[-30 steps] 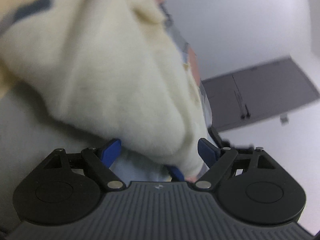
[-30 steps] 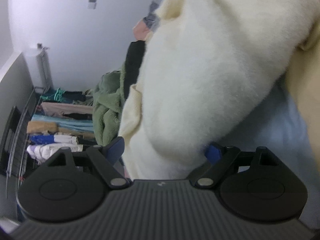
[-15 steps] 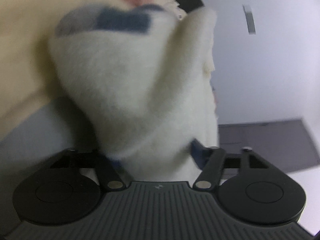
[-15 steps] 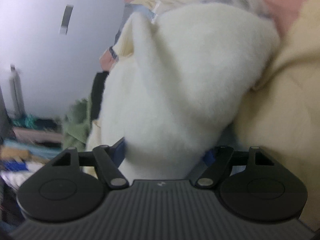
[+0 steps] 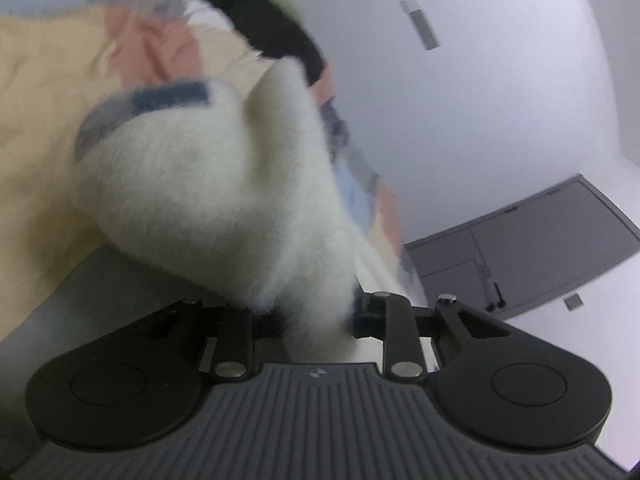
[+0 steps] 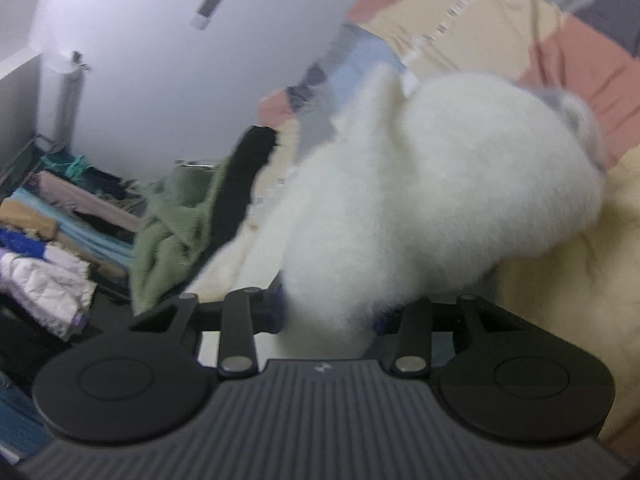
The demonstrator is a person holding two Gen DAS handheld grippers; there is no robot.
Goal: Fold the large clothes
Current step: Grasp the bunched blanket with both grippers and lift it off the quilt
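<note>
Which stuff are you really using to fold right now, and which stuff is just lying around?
In use:
- fluffy cream garment, pinched between both pairs of jaws, which have just been closing
- left gripper
- right gripper

Just lying about:
- green fleece
- black cloth
- stacked clothes on the shelf

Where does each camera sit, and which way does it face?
Left wrist: on the left hand-held gripper, facing along its fingers at the fleecy white garment clamped there; beyond, a grey cabinet.
Right wrist: on the right hand-held gripper, gripping the same garment; beyond, stacked clothes.
Shared: garment, green fleece.
</note>
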